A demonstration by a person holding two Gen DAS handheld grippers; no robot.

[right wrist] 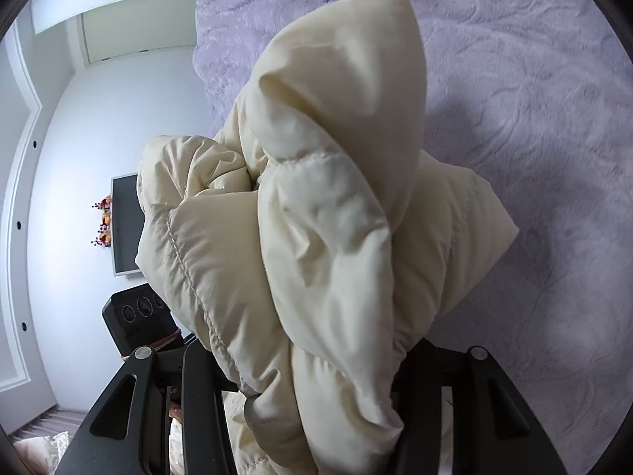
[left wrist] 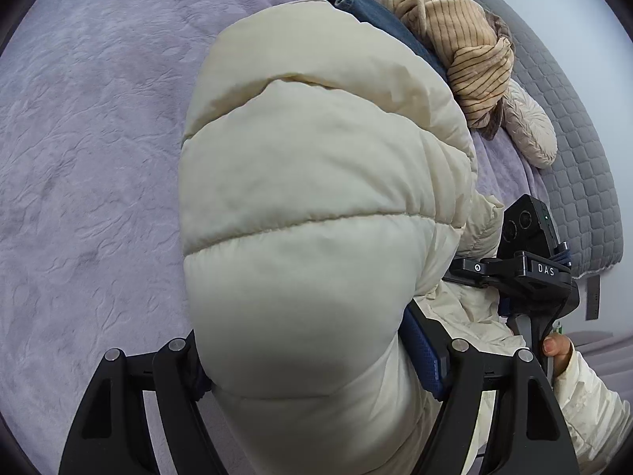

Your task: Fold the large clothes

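Across the middle of both wrist views, a cream quilted puffer jacket (left wrist: 316, 206) filled most of the frame, bunched into thick rolls and held up off the lilac textured bedspread (left wrist: 87, 150). At the bottom of the left wrist view, the left gripper (left wrist: 316, 388) had its black arms clamped around a fat fold of the jacket, one blue pad (left wrist: 425, 350) pressed against the padding. At the bottom of the right wrist view, the right gripper (right wrist: 316, 376) likewise pinched a gathered bundle of the same jacket, a pointed corner sticking up toward the top of the frame.

Judging by these views, the fold was only partway done: the jacket looked doubled over on itself but lumpy and unflattened, and not yet laid down as a neat stack. Toward the upper right of the left view lay a tan ribbed fleece garment (left wrist: 463, 51), a strip of blue denim (left wrist: 376, 16) and a pale quilted piece (left wrist: 530, 126), all apparently unfolded and likely still waiting.
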